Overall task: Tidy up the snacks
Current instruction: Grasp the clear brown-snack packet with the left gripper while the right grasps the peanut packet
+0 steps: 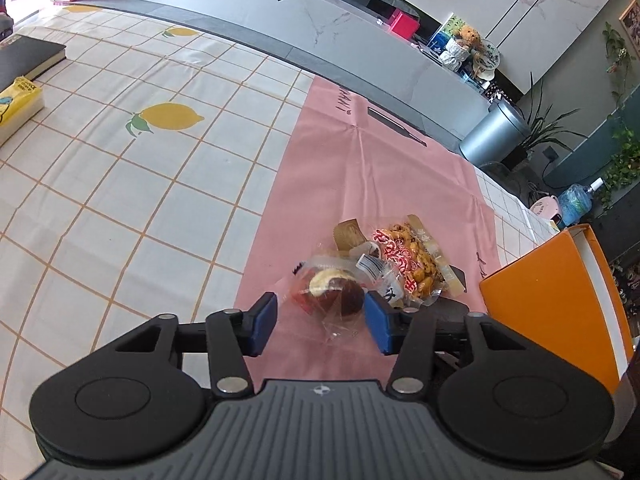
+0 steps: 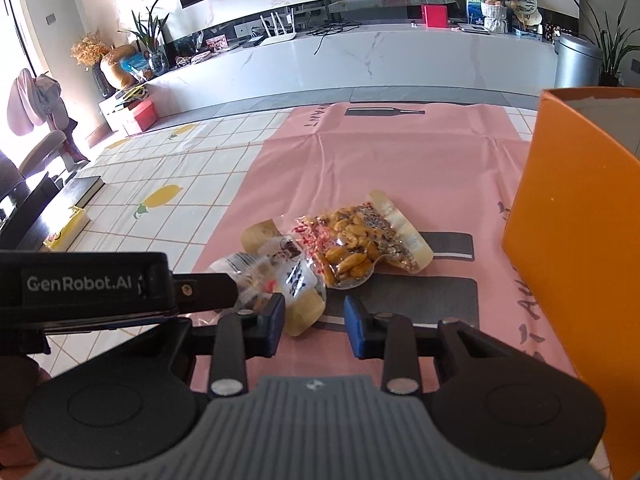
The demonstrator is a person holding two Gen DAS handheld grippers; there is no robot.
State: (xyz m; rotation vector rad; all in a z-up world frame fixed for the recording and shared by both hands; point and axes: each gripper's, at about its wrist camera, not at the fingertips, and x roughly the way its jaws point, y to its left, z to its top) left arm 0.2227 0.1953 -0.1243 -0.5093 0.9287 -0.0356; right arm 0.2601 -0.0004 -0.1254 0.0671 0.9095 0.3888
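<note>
left fingers [image 1: 320,324] apart around pastry [image 1: 332,292] | right fingers [image 2: 314,326] apart, empty | box [image 2: 580,240] cropped

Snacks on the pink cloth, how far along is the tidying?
Nothing looks put away yet. The left hand-held gripper straddles the wrapped cake without pressing it. The nut packet and other packets still lie on the pink cloth beside the orange box.

- Table [image 1: 120,200] under a white checked cloth with lemons.
- Pink mat [image 1: 340,168] reaching its far edge, carrying the snack packets [image 1: 404,260].
- Orange box [image 1: 552,300] at the right edge.
- Black book [image 1: 28,58] and yellow pack [image 1: 16,102] at the left edge.
</note>
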